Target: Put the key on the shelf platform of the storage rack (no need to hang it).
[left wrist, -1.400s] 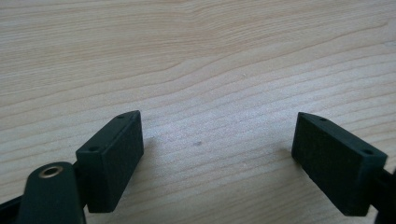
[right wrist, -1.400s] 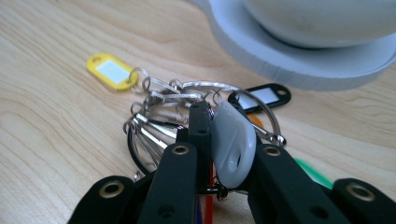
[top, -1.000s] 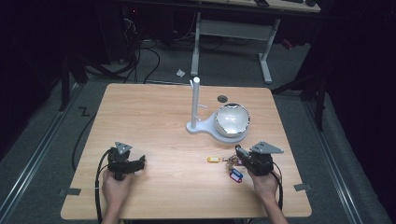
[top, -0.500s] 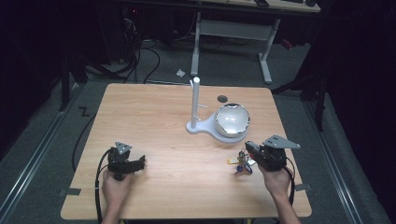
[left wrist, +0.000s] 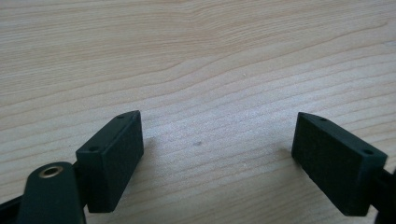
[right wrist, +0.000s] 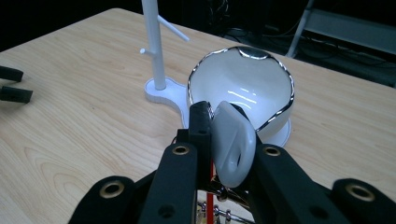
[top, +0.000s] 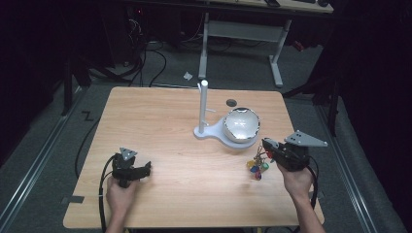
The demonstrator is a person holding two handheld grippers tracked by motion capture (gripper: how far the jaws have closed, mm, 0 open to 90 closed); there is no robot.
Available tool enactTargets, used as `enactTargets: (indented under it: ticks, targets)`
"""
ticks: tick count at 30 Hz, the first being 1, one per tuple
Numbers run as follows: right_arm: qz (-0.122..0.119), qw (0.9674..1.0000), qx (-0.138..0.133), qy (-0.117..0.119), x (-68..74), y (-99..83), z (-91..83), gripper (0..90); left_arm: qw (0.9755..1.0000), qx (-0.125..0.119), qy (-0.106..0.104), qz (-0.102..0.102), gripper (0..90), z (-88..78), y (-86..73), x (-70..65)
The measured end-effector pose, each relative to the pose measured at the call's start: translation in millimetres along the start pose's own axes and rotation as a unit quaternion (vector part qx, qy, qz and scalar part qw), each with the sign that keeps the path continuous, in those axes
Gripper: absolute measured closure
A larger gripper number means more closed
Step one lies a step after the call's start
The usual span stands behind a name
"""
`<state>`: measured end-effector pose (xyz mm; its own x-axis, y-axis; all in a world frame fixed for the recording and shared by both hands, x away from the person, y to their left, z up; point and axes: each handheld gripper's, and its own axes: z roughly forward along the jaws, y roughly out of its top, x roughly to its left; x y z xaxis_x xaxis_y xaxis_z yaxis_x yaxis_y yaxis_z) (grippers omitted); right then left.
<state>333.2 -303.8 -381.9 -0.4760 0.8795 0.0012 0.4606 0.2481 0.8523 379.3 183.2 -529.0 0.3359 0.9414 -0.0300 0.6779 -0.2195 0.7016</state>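
Note:
My right gripper point(top: 266, 144) is shut on a bunch of keys point(top: 258, 166), lifted above the table at the right. Its jaws pinch a white key fob point(right wrist: 232, 142), and coloured tags dangle below on a ring. Just ahead stands a white stand point(top: 204, 108) with a thin post and pegs, and a white bowl with a silver rim point(top: 240, 124) on its base. The bowl point(right wrist: 243, 86) looks empty inside. My left gripper point(top: 144, 169) rests low at the table's front left, open, with bare wood between its pads point(left wrist: 114, 156).
The wooden table point(top: 160, 121) has a small dark round disc point(top: 231, 102) behind the bowl. Cables and a metal desk frame point(top: 243, 29) lie on the floor beyond the far edge. The left gripper point(right wrist: 11, 86) appears far left in the right gripper view.
My right gripper has lifted the keys off the table and moved right and toward the bowl. The left gripper has stayed where it was.

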Motion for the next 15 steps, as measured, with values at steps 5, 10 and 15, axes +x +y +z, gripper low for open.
enactTargets:
  ticks: [5, 10, 15]
  targets:
    - [-0.001, 1.0000, -0.005, 0.000, -1.9, 9.7, -4.7, 83.8, 1.0000, 0.000, 0.000, 0.000, 17.0, 0.0, 0.0, 0.0]
    - [-0.005, 0.9999, -0.008, 0.003, -5.7, 23.4, -8.8, 83.8, 1.0000, 0.000, 0.000, 0.000, 17.0, 0.0, 0.0, 0.0]
    - [-0.007, 0.9999, -0.008, 0.007, -7.0, 31.2, -9.9, 83.8, 1.0000, 0.000, 0.000, 0.000, 17.0, 0.0, 0.0, 0.0]
